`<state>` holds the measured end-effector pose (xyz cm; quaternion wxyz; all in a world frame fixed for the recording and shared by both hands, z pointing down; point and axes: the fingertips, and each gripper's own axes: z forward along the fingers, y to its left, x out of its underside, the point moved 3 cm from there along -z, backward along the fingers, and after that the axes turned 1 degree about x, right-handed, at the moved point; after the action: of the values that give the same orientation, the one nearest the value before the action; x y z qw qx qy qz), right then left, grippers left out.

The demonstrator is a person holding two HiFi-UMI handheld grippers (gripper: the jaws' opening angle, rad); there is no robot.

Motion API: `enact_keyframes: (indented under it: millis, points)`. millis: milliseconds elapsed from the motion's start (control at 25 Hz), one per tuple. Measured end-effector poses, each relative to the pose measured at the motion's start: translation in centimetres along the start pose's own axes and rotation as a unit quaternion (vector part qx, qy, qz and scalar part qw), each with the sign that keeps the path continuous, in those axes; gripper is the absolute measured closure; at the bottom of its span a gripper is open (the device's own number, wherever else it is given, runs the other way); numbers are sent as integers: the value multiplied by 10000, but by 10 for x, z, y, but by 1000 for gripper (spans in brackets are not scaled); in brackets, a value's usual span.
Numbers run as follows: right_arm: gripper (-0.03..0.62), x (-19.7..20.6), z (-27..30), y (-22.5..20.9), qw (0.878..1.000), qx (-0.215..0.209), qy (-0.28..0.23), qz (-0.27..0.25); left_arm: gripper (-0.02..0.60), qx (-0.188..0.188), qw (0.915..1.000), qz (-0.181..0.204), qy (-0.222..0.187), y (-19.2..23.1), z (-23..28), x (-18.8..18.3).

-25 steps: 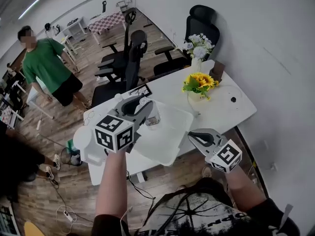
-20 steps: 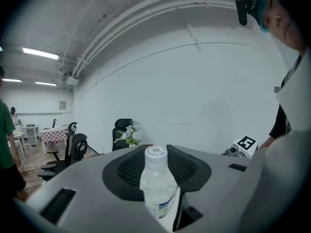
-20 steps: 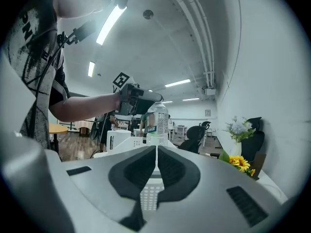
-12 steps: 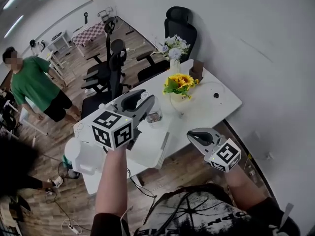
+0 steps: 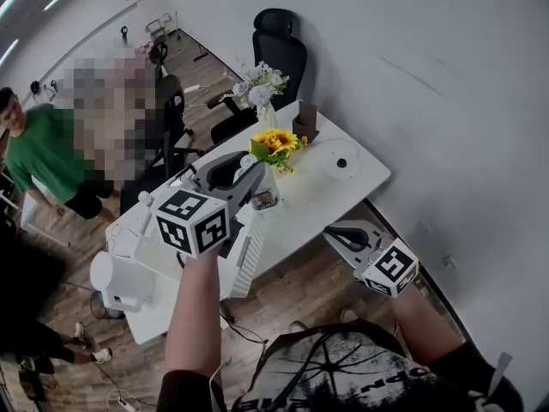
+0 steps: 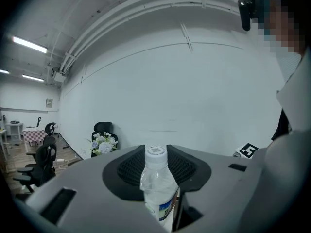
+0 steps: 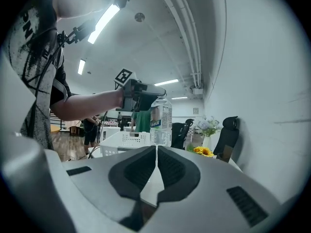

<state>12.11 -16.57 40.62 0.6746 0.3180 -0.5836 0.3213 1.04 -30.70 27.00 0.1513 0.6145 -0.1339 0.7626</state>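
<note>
While the left gripper [image 5: 254,175] clamps a clear water bottle [image 5: 264,197] upright above the white table [image 5: 330,183], the right gripper [image 5: 336,234] hangs off the table's near edge, jaws pressed together, empty.

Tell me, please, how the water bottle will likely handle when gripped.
The bottle looks thin, clear plastic, so it may dent under the jaws. It seems nearly full, so probably heavy for its size. Its round body could roll.
</note>
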Motion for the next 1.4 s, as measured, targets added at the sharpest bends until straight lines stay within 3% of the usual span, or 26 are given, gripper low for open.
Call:
enact_keyframes:
  millis: [280,640,1400]
  points:
    - [569,19,-37,-32,9997,110,151,148,436,-25,9999,-156,39,-21,56,20]
    - [570,44,-64,-63,9986,92,373,362,436,-200,9993,-296,82,-34,119,70]
    - [569,99,-58,-112,9938,-299,778,742,436,-572,9962,-547,370,-14,203,175]
